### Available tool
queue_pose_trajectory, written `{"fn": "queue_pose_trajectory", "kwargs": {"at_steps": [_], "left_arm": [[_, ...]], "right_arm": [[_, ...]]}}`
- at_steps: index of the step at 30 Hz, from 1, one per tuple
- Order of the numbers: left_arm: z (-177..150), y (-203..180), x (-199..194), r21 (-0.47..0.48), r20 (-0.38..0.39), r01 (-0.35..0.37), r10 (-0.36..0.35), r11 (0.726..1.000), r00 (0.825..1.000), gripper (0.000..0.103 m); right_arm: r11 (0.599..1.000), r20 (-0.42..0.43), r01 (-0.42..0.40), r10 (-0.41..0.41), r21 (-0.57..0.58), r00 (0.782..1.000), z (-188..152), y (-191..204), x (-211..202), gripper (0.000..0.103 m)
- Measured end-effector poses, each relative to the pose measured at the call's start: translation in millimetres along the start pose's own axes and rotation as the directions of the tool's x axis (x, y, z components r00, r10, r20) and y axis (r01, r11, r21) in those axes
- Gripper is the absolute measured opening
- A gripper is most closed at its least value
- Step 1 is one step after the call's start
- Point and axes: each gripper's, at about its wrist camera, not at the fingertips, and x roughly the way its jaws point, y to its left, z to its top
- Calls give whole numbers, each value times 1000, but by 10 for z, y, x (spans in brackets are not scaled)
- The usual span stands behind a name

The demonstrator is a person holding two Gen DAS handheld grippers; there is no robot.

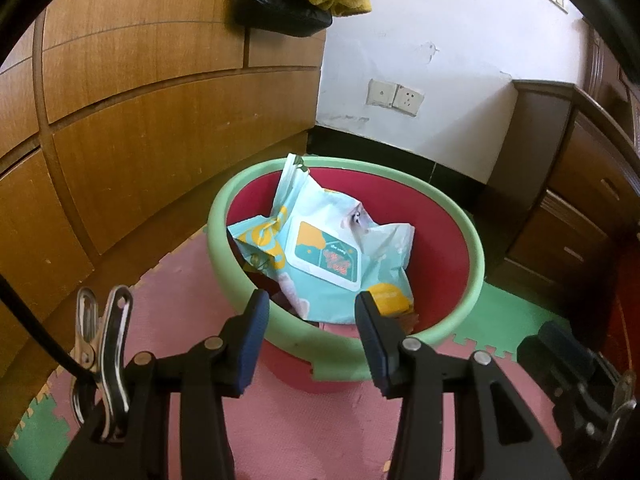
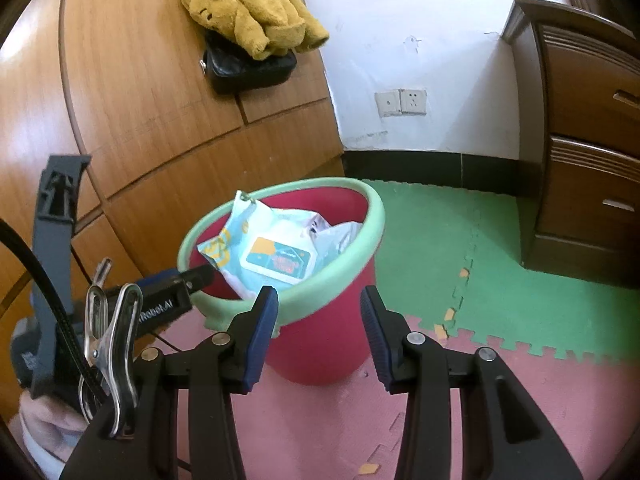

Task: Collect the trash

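Observation:
A red bin [image 1: 436,232] with a pale green rim stands on the foam floor mat. Inside it lies a crumpled light-blue wet-wipe pack [image 1: 332,248] with a white flap lid, one corner poking above the rim. My left gripper [image 1: 312,320] hangs over the bin's near rim, open, with nothing pressed between its blue pads. In the right wrist view the same bin [image 2: 320,344] and pack [image 2: 272,256] sit just ahead of my right gripper [image 2: 320,320], which is open and empty. The left gripper [image 2: 198,276] reaches over the rim from the left.
A wooden wardrobe [image 1: 140,128] rises just left of the bin, with a black bag [image 2: 248,70] and a yellow towel [image 2: 244,8] hanging on it. A dark chest of drawers [image 2: 588,152] stands at the right. Wall sockets [image 2: 400,102] sit behind. The floor is pink and green mat [image 2: 480,248].

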Motion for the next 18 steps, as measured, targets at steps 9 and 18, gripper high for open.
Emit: {"fn": "queue_pose_trajectory", "kwargs": {"at_steps": [9, 18], "left_arm": [[-46, -63, 35, 35, -3, -13, 13, 999, 1000, 47], [-48, -55, 36, 38, -4, -13, 13, 999, 1000, 47]], "right_arm": [[1000, -3, 7, -7, -11, 1000, -69, -18, 42, 44], [1000, -2, -3, 3, 0, 1000, -73, -21, 28, 44]]}}
